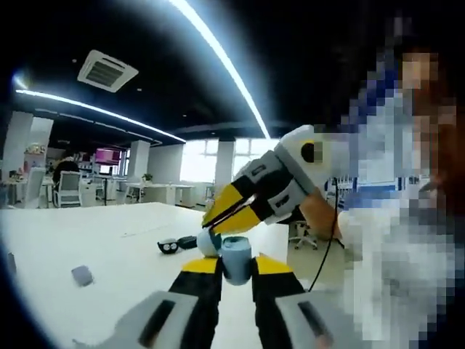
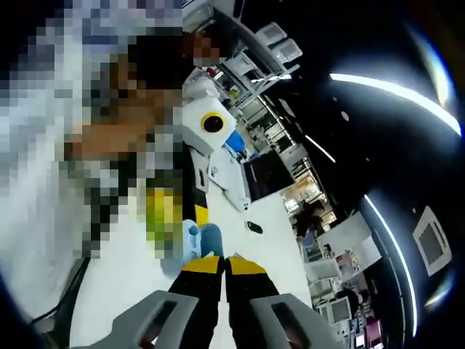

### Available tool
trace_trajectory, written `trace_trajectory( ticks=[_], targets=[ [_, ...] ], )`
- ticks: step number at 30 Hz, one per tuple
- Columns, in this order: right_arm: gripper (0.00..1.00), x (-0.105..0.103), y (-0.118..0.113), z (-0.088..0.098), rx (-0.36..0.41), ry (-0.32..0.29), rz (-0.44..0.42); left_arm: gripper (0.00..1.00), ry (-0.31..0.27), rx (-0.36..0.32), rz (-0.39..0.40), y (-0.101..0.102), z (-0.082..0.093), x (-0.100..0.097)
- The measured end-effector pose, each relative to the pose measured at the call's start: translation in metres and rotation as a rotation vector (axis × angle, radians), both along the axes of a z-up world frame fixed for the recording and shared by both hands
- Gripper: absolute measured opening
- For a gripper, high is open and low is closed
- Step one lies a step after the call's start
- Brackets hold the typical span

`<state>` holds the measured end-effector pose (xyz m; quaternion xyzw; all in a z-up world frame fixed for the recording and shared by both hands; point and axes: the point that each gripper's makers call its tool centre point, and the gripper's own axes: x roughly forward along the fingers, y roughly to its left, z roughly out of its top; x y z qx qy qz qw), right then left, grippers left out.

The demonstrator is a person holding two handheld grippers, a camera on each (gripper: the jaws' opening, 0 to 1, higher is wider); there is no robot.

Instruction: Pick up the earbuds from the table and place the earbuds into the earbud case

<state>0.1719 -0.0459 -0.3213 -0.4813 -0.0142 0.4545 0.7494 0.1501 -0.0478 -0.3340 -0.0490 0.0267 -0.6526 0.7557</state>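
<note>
My left gripper has its jaws closed partway on the pale blue earbud case, lifted off the white table. My right gripper comes in from the right, tips meeting at the case's open top. Right jaws look nearly shut; whether they pinch an earbud I cannot tell (too small). The case looks light, hard and slick, so hold its flat sides. A dark object sits farther back on the table.
</note>
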Motion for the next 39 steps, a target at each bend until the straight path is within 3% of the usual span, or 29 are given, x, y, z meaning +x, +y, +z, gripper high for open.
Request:
trace_trajectory(
  ticks=[5,9,13,15,17,22,29,33,39],
  targets=[
    [0.08,-0.003,0.003,0.005,0.075,0.052,-0.007,0.17,-0.003,-0.008,-0.029,0.000,0.000,-0.005],
    [0.24,-0.010,0.005,0.020,0.252,0.188,0.013,0.17,-0.001,-0.031,-0.028,0.005,0.003,-0.002],
    [0.25,-0.014,0.001,0.027,0.438,0.344,0.040,0.17,0.007,-0.073,-0.043,0.011,0.009,-0.002],
    [0.25,-0.022,0.001,0.027,0.557,0.487,0.087,0.17,0.003,-0.087,-0.040,0.012,0.011,-0.002],
    [0.24,-0.023,0.000,0.027,0.643,0.565,0.117,0.17,0.003,-0.099,-0.042,0.014,0.013,-0.002],
    [0.23,-0.027,-0.001,0.026,0.751,0.614,0.163,0.17,0.006,-0.125,-0.055,0.015,0.017,-0.005],
    [0.23,-0.031,-0.004,0.016,0.755,0.624,0.171,0.17,-0.007,-0.142,-0.080,0.014,0.021,-0.010],
    [0.22,-0.036,-0.008,0.015,0.814,0.655,0.180,0.17,-0.016,-0.143,-0.103,0.011,0.022,-0.015],
    [0.19,-0.043,-0.003,0.002,0.784,0.647,0.169,0.17,-0.017,-0.134,-0.146,0.001,0.019,-0.024]
  ],
)
